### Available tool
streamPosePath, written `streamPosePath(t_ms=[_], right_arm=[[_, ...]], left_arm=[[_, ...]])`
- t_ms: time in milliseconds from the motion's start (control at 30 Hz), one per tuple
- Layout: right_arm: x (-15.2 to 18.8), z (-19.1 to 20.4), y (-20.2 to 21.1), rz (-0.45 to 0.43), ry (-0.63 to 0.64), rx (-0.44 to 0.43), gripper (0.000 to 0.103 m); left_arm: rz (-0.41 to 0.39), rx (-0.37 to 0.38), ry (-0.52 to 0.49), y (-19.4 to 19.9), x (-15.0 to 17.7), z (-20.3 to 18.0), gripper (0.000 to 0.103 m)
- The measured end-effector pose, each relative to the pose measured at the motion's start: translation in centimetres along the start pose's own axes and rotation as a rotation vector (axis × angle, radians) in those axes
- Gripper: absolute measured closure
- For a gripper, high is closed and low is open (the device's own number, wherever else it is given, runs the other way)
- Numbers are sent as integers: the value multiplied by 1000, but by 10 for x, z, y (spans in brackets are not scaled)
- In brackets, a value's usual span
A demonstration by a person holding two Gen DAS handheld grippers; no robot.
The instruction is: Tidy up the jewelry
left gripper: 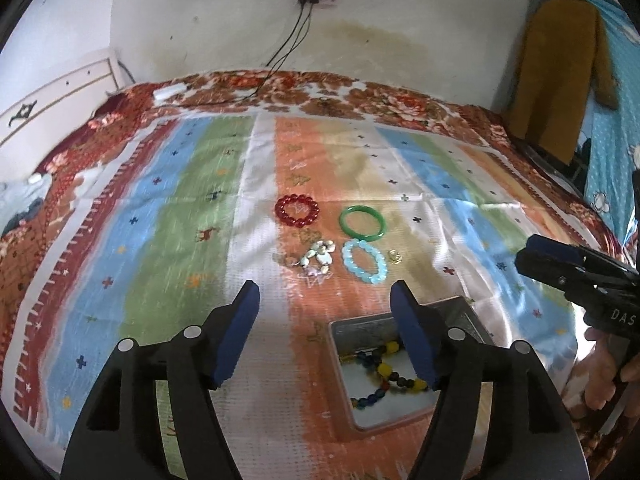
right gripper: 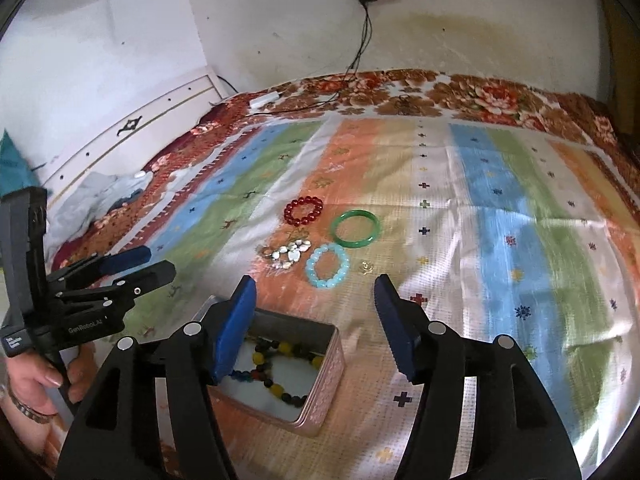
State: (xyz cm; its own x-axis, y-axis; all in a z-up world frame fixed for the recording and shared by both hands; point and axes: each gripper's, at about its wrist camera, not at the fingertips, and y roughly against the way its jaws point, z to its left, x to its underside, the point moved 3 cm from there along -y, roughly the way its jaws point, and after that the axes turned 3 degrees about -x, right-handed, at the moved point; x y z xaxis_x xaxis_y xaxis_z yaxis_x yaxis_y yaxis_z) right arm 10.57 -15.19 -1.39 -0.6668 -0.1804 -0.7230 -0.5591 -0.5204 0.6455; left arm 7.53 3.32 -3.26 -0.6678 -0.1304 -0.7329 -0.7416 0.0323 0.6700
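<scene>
On the striped cloth lie a red bead bracelet [left gripper: 297, 210] [right gripper: 303, 210], a green bangle [left gripper: 362, 222] [right gripper: 355, 229], a light blue bead bracelet [left gripper: 364, 266] [right gripper: 327, 265], a pale shell bracelet [left gripper: 316, 261] [right gripper: 289, 253] and a small gold piece [left gripper: 395, 256] [right gripper: 367, 267]. A metal tin [left gripper: 452, 312] [right gripper: 326, 376] near me holds a multicoloured bead string [left gripper: 384, 372] [right gripper: 276, 364]. My left gripper [left gripper: 325, 300] [right gripper: 146, 264] is open and empty, left of the tin. My right gripper [right gripper: 316, 296] [left gripper: 524, 256] is open and empty, above the tin's far edge.
The cloth [right gripper: 500, 240] covers a floral bedspread [left gripper: 360, 92]. A wall with a socket and black cables [left gripper: 296, 36] stands behind. A white headboard [right gripper: 132, 132] is at the left. Clothes [left gripper: 560, 68] hang at the right.
</scene>
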Motion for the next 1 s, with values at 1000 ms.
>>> streamPosePath(t_ms=[1000], right_arm=[[-31,-35,-65,141,-91,-18,32]], left_arm=[[196,8,60,-81,-37,31,22]])
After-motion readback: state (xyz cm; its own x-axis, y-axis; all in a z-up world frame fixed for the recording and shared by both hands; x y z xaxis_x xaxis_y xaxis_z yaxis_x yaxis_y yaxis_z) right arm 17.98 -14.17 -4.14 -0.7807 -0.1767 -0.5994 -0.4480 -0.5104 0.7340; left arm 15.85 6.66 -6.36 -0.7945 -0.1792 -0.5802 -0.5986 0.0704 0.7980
